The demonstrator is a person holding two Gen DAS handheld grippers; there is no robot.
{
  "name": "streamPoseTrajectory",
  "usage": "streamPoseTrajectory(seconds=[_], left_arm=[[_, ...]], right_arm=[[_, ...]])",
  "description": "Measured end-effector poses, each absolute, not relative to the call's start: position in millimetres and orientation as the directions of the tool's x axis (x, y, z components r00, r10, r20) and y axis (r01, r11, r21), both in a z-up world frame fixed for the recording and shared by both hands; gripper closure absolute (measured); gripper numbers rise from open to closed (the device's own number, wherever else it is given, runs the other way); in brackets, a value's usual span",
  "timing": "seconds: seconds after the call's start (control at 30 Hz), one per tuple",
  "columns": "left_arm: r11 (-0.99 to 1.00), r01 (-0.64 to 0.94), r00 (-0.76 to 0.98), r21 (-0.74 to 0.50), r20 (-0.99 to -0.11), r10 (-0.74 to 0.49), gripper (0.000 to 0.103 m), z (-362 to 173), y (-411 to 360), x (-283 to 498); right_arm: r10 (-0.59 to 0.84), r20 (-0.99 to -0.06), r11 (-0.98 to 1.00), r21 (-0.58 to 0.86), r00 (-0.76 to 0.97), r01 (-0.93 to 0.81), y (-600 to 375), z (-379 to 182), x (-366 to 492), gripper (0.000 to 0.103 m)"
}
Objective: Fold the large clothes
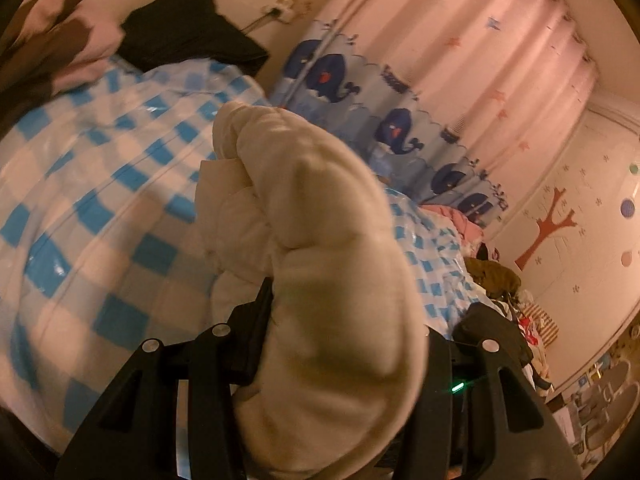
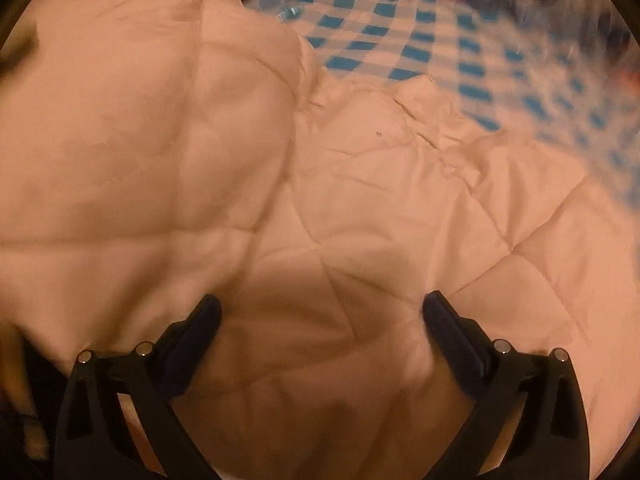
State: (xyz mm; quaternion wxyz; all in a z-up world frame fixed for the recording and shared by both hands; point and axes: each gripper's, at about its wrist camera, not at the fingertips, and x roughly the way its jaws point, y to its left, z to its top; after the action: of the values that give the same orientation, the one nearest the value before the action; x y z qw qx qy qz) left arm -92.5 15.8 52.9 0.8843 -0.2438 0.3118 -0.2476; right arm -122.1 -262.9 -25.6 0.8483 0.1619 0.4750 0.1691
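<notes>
A cream quilted padded garment (image 2: 280, 184) lies spread on a bed with a blue-and-white checked cover (image 2: 420, 40). My left gripper (image 1: 340, 320) is shut on a thick fold of the cream garment (image 1: 320, 240) and holds it lifted above the checked cover (image 1: 100, 200); the fold hides the fingertips. My right gripper (image 2: 320, 312) is open and empty, its fingers (image 2: 204, 320) spread just above the garment's quilted surface.
A black garment (image 1: 188, 28) and a pink-and-brown blanket (image 1: 60, 40) lie at the bed's far end. A whale-print curtain (image 1: 400, 120) hangs beside the bed. Piled clothes (image 1: 492, 276) and clutter sit at the right by the wall.
</notes>
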Motion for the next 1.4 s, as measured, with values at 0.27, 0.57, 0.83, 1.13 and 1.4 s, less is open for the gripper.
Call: streamPoseTrajectory(seconds=[0.27,0.57,0.83,1.13,1.4], left_arm=[[0.769,0.404,0.651,-0.495,-0.436,-0.622,0.061,83.7,-73.0,-120.7],[0.709,0.559,0.510,-0.430,-0.496,-0.703,0.065,65.6,-195.9,-151.3],[0.686,0.657,0.438,-0.312,-0.583,-0.685,0.065,17.6,-265.9,-171.4],[0.661,0.728,0.434,-0.182,-0.624,-0.650,0.058,18.4,-262.7,-189.8],[0.517,0.826,0.269,-0.225,-0.648,-0.713,0.039,53.8,-207.6,-213.8]], right_arm=[[0.821,-0.059,0.137,0.986,0.568,-0.096,-414.6,-60.0,-159.4,0.007],[0.730,0.335,-0.250,0.942,0.597,-0.222,-465.8,-85.2,-170.9,0.007],[0.671,0.399,-0.328,0.916,0.625,-0.232,-488.4,-104.7,-177.0,0.007],[0.763,0.322,-0.246,0.946,0.560,-0.209,-486.5,-94.1,-178.0,0.007],[0.858,0.059,0.006,0.992,0.509,-0.126,-470.3,-68.2,-163.7,0.007]])
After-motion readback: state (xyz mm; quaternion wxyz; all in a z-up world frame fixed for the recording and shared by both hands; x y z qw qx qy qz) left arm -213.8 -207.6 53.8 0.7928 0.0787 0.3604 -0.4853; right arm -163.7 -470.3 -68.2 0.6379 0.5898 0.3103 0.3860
